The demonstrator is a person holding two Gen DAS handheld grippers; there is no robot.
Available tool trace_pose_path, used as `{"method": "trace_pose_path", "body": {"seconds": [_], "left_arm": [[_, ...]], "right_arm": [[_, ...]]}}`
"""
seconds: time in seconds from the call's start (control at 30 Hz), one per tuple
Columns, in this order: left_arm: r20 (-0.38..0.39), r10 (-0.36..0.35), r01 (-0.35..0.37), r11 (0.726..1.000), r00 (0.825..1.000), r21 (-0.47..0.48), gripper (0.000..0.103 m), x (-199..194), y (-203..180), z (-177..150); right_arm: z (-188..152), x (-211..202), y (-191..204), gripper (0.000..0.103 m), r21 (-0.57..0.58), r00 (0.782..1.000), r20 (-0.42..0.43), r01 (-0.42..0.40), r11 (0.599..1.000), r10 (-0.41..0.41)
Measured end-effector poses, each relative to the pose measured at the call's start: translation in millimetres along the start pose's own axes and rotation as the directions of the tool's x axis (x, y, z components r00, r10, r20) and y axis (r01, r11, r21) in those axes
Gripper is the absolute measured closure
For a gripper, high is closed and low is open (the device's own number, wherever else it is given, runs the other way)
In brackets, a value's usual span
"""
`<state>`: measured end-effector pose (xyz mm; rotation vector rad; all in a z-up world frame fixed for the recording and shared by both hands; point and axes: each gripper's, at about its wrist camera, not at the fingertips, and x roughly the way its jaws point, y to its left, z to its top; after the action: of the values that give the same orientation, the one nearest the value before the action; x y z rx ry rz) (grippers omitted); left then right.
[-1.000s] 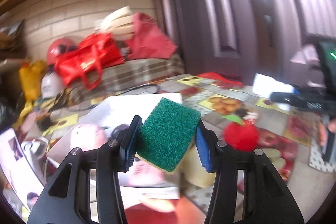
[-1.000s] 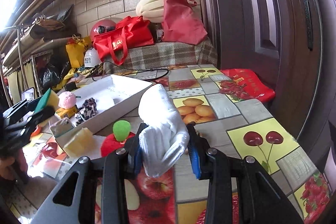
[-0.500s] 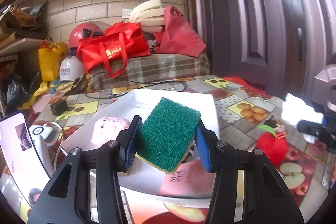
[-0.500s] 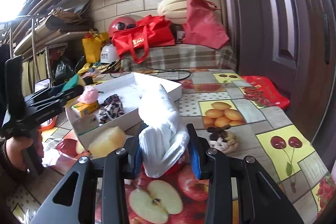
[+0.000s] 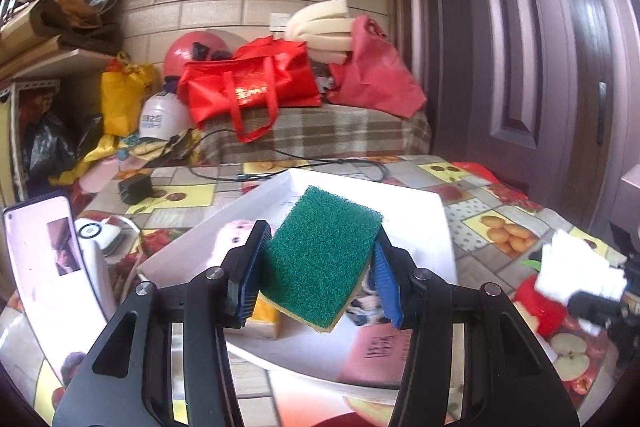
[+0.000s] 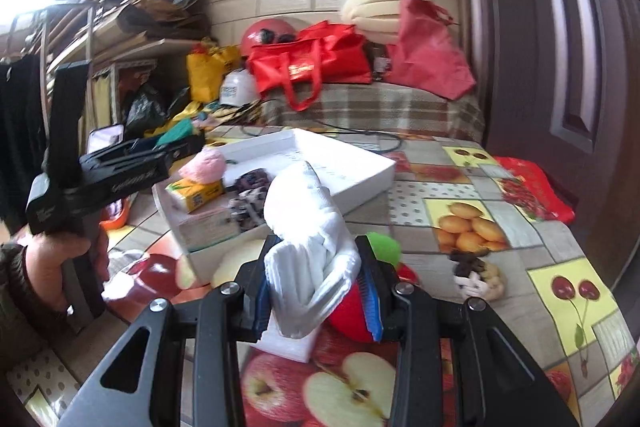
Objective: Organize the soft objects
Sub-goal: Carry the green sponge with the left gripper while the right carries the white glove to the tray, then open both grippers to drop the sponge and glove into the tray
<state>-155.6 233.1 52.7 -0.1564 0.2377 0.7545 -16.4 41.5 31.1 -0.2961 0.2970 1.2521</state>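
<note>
Holding a green scouring sponge (image 5: 323, 259) in my left gripper (image 5: 318, 275), jaws pinched on its two side edges, I have it tilted in the air over the near end of the white tray (image 5: 420, 223), which sits at twelve o'clock from that hand. My right gripper (image 6: 316, 287) has its jaws clamped on a bundled white cloth (image 6: 308, 227), carried above the counter (image 6: 500, 195) with the tray at about eleven o'clock. Inside the tray I can see a pink plush (image 6: 203, 166), a yellow tissue pack (image 6: 196, 190) and a dark patterned fabric piece (image 6: 250, 195). To do this well, I judge I should carry the sponge to a bare stretch of tray floor, lower it close, level it, and only then spread the jaws, so it does not bounce out. The cloth should wait its turn, since both hands crowding the tray risks a collision. A red apple toy (image 6: 352, 311) lies just under the cloth, so I should lift clear of it first.
</note>
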Motion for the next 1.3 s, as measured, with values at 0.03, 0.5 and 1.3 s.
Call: {"method": "trace_pose_path", "body": {"seconds": [0.03, 0.5, 1.3], "left_arm": [[-0.002, 0.003, -0.003, 1.000, 1.000, -0.014, 0.054, 0.6, 4.1, 0.1], [-0.008, -0.001, 0.000, 0.999, 1.000, -0.046, 0.054, 2.8, 11.6, 0.2], [-0.119, 0.050, -0.056, 0.997, 0.992, -0.047, 0.054, 64.2, 23.1, 10.4]], "right_arm": [[0.7, 2.5, 5.6, 0.066, -0.011, 1.000, -0.006, -0.013, 1.000, 0.013], [7.2, 54.3, 65.0, 0.067, -0.098, 0.979, -0.188, -0.092, 0.991, 0.072], [43.5, 119.5, 50.4, 0.067, 0.203, 0.992, -0.122, 0.009, 0.979, 0.016]]}}
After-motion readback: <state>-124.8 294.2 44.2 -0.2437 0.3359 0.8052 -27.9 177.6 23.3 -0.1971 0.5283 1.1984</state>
